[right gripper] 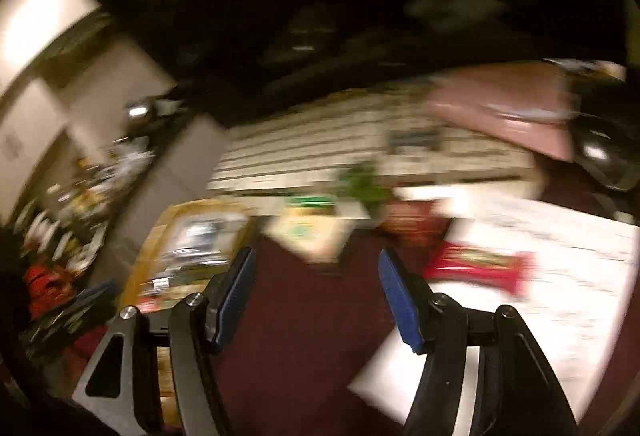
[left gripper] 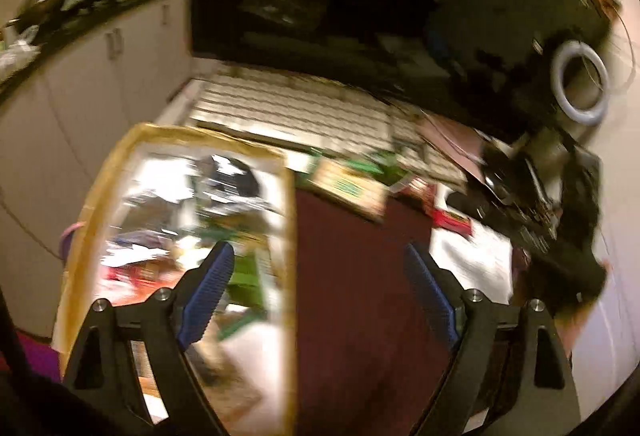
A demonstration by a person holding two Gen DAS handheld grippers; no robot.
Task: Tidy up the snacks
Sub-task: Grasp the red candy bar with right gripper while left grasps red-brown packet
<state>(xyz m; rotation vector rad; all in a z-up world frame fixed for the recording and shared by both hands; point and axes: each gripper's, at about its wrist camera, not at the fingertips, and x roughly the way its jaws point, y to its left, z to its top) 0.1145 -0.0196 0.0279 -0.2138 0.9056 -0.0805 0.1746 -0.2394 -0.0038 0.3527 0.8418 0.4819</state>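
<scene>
Both views are blurred. A cardboard box point(left gripper: 280, 220) full of mixed snack packets stands at the left on a dark red table point(left gripper: 352, 296). My left gripper point(left gripper: 320, 264) is open over the box's right wall, with nothing between its blue pads. Beyond it lie a tan and green snack box point(left gripper: 352, 191) and a red packet point(left gripper: 452, 222). In the right wrist view my right gripper point(right gripper: 316, 272) is open and empty above the dark red table point(right gripper: 304, 336). Ahead of it lie the tan and green snack box point(right gripper: 312, 232), a green packet point(right gripper: 360, 183) and a red packet point(right gripper: 480, 268) on a white sheet point(right gripper: 560, 276).
White cabinets point(left gripper: 92, 83) with a cluttered dark counter run along the left. A ring light point(left gripper: 580, 79) and dark gear point(left gripper: 552, 203) stand at the right. A pale slatted surface point(left gripper: 300, 107) lies behind the table. A pink flat object point(right gripper: 512, 107) sits at the back right.
</scene>
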